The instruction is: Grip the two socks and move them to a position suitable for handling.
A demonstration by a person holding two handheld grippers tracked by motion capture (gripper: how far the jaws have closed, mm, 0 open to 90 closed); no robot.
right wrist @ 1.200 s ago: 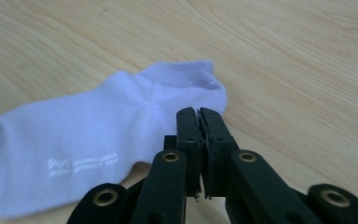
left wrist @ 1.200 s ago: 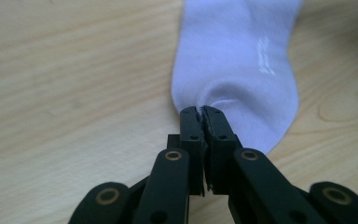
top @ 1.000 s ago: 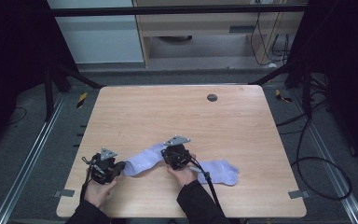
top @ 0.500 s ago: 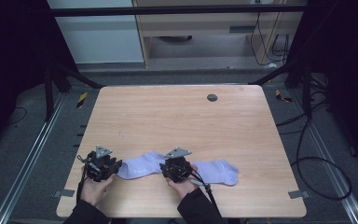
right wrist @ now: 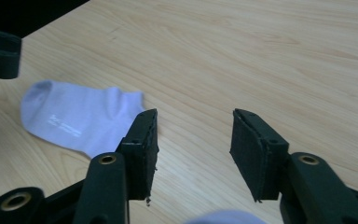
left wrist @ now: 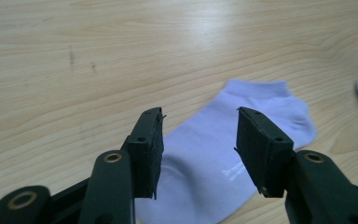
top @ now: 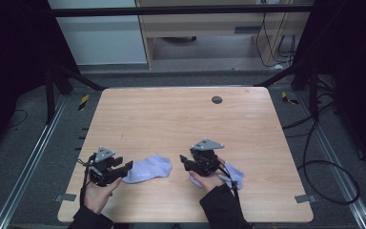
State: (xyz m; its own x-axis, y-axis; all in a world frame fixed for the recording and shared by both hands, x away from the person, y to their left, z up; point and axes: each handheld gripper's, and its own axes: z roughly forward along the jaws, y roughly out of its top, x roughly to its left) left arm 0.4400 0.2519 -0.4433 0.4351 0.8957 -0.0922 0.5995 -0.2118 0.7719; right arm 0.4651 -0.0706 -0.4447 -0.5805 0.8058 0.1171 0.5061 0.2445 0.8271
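Observation:
Two pale lilac ankle socks lie on the wooden table [top: 181, 119] near its front edge. The left sock [top: 147, 168] lies flat, and my left gripper [top: 126, 167] stands open at its left end, its jaws either side of the sock [left wrist: 242, 116] just above it. My right gripper [top: 185, 162] is open to the right of that sock [right wrist: 74, 119], with bare wood between its jaws. The second sock [top: 233, 174] lies partly hidden under the right hand; its edge [right wrist: 228, 218] shows at the bottom of the right gripper view.
A small dark round grommet [top: 217, 99] sits near the table's far edge. Cables trail from both grippers toward the person. Black frame posts and floor cables surround the table.
The left sock's right end, raised toward the right gripper a second ago, now lies flat. The right gripper has shifted right, off that sock. The left gripper has barely moved.

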